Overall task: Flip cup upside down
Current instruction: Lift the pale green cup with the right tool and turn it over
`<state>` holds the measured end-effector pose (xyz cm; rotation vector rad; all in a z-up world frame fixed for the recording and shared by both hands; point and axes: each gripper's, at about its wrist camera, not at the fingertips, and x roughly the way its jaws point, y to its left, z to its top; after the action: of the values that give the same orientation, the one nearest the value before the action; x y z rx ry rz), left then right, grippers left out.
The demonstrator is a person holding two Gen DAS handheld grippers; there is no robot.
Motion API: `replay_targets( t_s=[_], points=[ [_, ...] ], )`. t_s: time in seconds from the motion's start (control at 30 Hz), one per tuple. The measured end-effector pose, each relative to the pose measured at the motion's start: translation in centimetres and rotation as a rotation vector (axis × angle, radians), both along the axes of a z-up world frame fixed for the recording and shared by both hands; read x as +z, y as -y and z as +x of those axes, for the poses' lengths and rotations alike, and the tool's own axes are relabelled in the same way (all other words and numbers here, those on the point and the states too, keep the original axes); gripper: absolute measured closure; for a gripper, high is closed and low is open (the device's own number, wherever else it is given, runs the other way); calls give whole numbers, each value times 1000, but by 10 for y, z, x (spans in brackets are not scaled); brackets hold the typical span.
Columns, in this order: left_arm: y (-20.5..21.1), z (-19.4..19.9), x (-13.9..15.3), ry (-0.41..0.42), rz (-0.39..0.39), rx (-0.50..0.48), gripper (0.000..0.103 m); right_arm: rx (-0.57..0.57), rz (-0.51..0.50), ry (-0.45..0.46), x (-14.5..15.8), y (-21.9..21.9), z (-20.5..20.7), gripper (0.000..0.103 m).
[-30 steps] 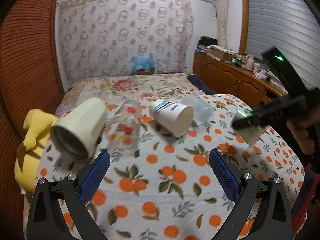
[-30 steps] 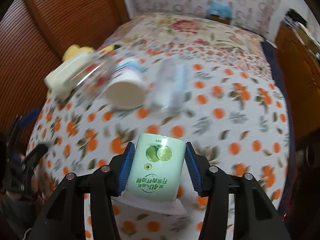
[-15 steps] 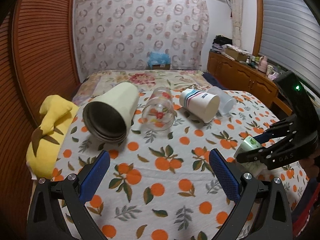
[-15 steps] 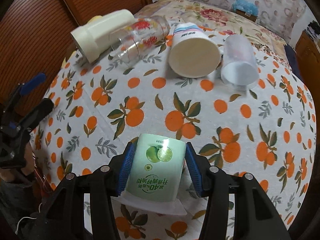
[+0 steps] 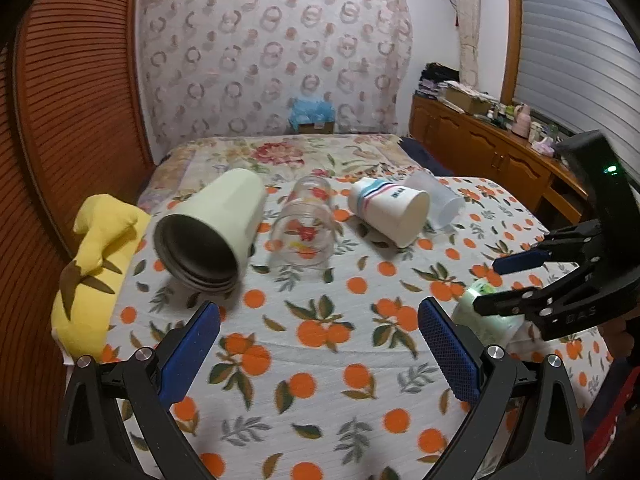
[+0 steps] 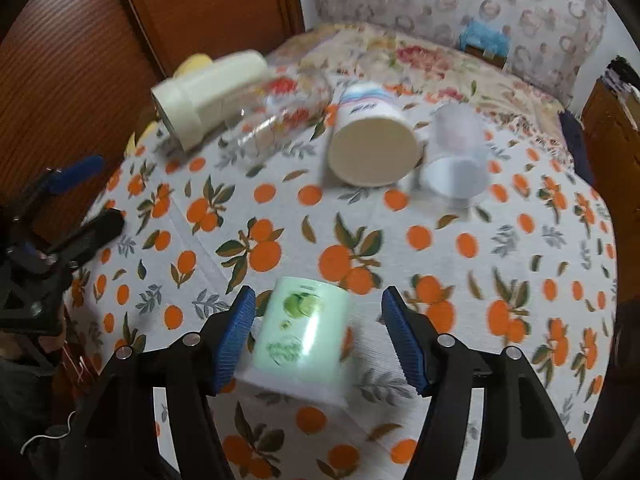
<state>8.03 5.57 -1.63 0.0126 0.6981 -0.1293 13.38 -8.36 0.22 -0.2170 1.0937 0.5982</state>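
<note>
The green cup [image 6: 304, 330] is pale mint with a green fruit print on its side, blurred in the right wrist view; it stands mouth down on the orange-print cloth [image 6: 352, 240], its wider white rim at the bottom and closed base on top. From the left wrist view the same cup [image 5: 486, 312] shows near the right edge of the bench, partly behind the right gripper's fingers.

Four more vessels lie on their sides in a row at the far end: a cream tumbler [image 5: 212, 232] with its dark, bare inside facing the left camera, a clear glass [image 5: 304, 232] with red print, a striped paper cup [image 5: 388, 210], and a frosted plastic cup [image 5: 438, 200] just beside it. Nothing shows inside any of them.

The right gripper [image 6: 318, 336] has its blue fingers spread, the cup standing between them with a clear gap on the right side and the left pad just beside it. The left gripper [image 5: 320, 354] hovers over bare cloth, fingers wide apart, holding nothing, well apart from the cup.
</note>
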Motion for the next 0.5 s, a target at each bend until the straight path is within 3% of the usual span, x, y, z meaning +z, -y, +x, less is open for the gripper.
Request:
replay_targets(
  t_s=[0.27,0.33,0.5],
  points=[
    [42,15,11,-52,-15,-60,8,-85,78,119,14,67,-24,35],
    [54,18,12,-65,-13,-76,16,-101,102,167,14,81,-34,35],
    [87,31,9,-130,-21,-123,24,-124,134,288,12,97,-55,35]
  ],
)
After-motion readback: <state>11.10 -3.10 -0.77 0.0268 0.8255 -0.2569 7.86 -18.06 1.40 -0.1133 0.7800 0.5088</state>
